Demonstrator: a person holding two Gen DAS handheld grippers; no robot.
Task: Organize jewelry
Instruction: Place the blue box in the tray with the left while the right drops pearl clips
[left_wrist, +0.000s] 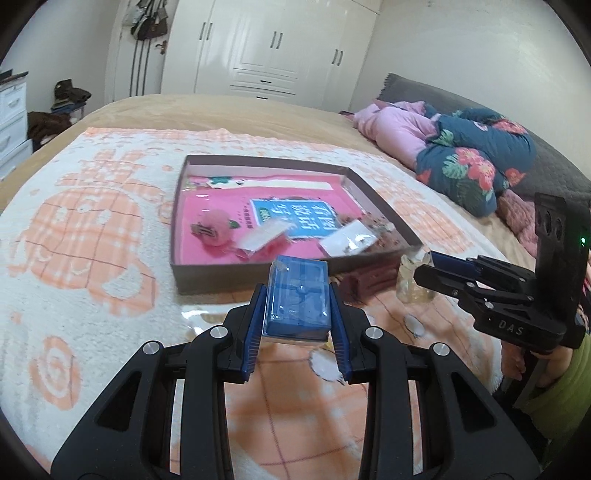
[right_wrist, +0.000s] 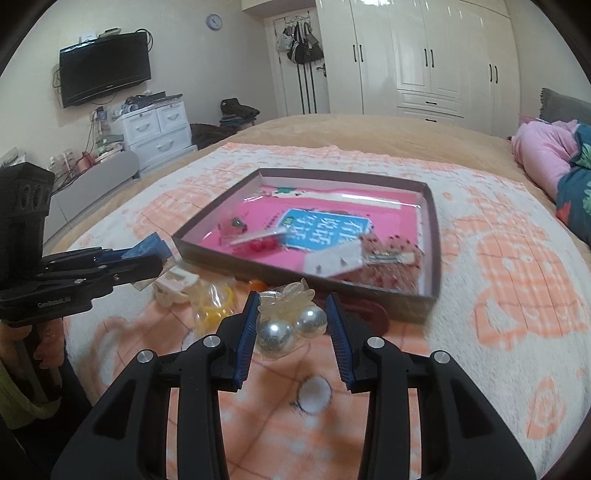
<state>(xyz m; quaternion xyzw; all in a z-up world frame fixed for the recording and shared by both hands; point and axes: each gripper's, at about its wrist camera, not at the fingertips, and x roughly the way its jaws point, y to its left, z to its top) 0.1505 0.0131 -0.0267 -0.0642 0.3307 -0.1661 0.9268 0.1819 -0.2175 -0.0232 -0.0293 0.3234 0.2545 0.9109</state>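
Observation:
My left gripper (left_wrist: 297, 295) is shut on a small blue box (left_wrist: 298, 308) wrapped in clear plastic, held above the blanket just in front of the tray. The shallow brown tray (left_wrist: 266, 159) has a pink lining and holds a pink hair clip (left_wrist: 214, 230), small white cards (left_wrist: 347, 240) and other trinkets. My right gripper (right_wrist: 292, 301) is shut on a clear bag with two silver pearl balls (right_wrist: 291, 328), near the tray's front wall (right_wrist: 432, 236). Each gripper shows in the other view: the right gripper (left_wrist: 424, 267) and the left gripper (right_wrist: 155, 260) with the blue box (right_wrist: 147, 246).
Loose pieces lie on the orange-and-white blanket (right_wrist: 498, 295) in front of the tray: a white item (right_wrist: 173, 284), a bagged yellow ring (right_wrist: 214, 310), a dark red piece (right_wrist: 373, 314). Folded bedding (left_wrist: 461, 155) lies far right. A wardrobe (left_wrist: 269, 48) and drawers (right_wrist: 159, 129) stand beyond the bed.

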